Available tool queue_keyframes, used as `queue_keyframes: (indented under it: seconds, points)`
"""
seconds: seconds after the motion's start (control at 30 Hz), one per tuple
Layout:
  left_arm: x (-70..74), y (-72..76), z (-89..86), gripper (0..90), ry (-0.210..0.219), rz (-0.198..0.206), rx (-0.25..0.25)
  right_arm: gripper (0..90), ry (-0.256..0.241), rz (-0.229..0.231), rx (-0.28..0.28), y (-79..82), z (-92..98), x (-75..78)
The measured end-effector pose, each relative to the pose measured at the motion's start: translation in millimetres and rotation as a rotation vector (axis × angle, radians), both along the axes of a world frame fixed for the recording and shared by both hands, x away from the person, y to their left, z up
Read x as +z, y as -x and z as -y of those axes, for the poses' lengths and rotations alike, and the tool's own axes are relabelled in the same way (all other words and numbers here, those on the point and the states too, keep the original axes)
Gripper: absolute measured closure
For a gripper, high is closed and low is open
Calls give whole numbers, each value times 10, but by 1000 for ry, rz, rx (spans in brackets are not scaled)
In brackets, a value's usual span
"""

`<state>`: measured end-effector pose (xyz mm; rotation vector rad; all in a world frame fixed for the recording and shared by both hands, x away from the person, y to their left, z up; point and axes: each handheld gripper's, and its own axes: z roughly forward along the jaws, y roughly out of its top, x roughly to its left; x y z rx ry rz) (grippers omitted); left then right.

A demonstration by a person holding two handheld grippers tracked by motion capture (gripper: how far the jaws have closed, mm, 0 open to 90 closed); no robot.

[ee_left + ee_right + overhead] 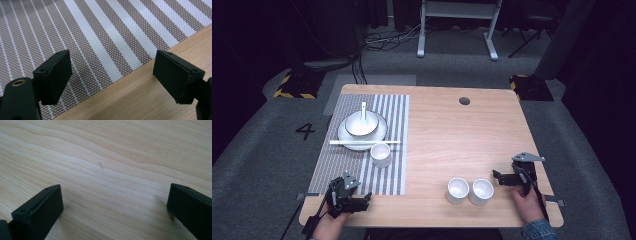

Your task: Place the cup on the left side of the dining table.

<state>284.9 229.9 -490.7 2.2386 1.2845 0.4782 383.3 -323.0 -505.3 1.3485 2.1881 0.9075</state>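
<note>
On a striped placemat [342, 160] at the table's left sits a white plate [346, 136] bearing a white bowl [361, 126] with a spoon [363, 111] in it. White chopsticks [362, 142] lie across the plate's near rim, and a white cup [380, 154] stands beside them. Two more white cups [458, 190] [481, 192] stand side by side near the front edge. My left gripper [362, 199] [112, 75] is open over the placemat's [100, 37] near corner. My right gripper [497, 176] [115, 205] is open, just right of the two cups, above bare wood.
The wooden table [452, 135] has a dark round grommet [464, 101] near its far edge. Beyond it, the grey carpet holds a white desk frame [457, 25], cables and yellow-black striped bases [294, 85].
</note>
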Motion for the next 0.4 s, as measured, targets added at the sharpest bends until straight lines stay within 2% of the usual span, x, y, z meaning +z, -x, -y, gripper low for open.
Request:
queue_keyframes:
  seconds: [0.03,0.2,0.23,0.3,0.33,0.4]
  points:
    - [-15,-5,2,155,22,-2,-3,5,0,0,0,0,0,0]
    - [-51,-20,-13,139,64,2,7,5,0,0,0,0,0,0]
    - [-72,-21,-19,129,86,10,9,5,0,0,0,0,0,0]
    - [-124,-12,-28,77,100,49,0,5,0,0,0,1,0,0]
    - [-143,-5,-29,56,112,58,-7,4,0,0,0,1,0,0]
    - [-147,-8,-22,21,108,53,-15,5,-1,0,0,1,-1,0]
